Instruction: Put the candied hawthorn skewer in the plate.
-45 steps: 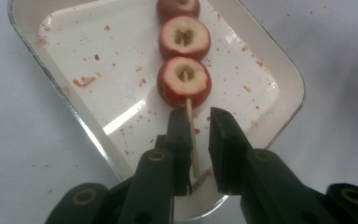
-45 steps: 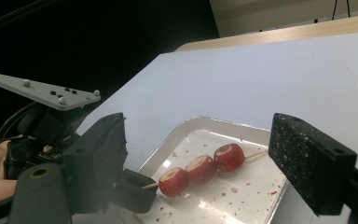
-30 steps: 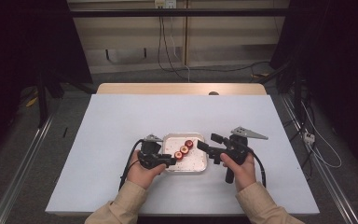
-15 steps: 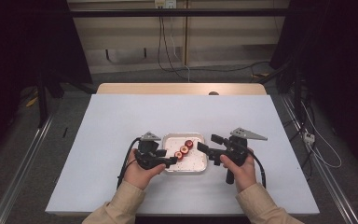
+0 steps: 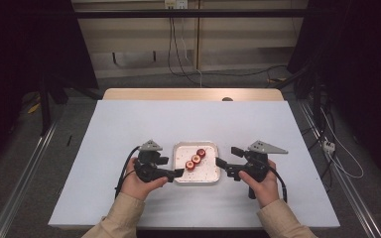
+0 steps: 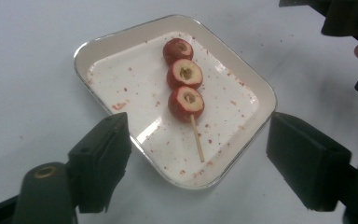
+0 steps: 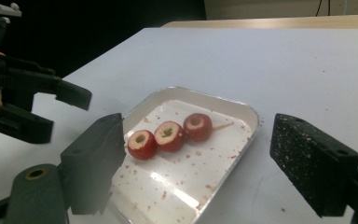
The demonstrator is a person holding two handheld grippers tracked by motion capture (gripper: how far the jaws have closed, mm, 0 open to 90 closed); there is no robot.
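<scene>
A skewer point(image 5: 195, 159) of three red cored fruit pieces lies in a small white tray point(image 5: 208, 174) at the table's near middle. My left gripper point(image 5: 171, 166) sits at the tray's left edge. Its jaws have just been opening and hold nothing. In the left gripper view the skewer point(image 6: 185, 100) lies on the tray point(image 6: 98, 51), its stick end pointing toward my open left gripper point(image 6: 200, 140). My right gripper point(image 5: 227, 156) hovers open at the tray's right edge. In the right gripper view the fruit point(image 7: 169, 135) lies beyond the open right gripper point(image 7: 200, 144).
Red crumbs speckle the tray floor point(image 6: 135, 88). The white table top point(image 5: 188, 124) stretches far behind and to both sides. The left gripper point(image 7: 28, 102) appears at the left of the right gripper view. Cables hang behind the table.
My left gripper has drawn back a little from the tray and its jaws have spread apart. The skewer stays lying in the tray. The right gripper has held still.
</scene>
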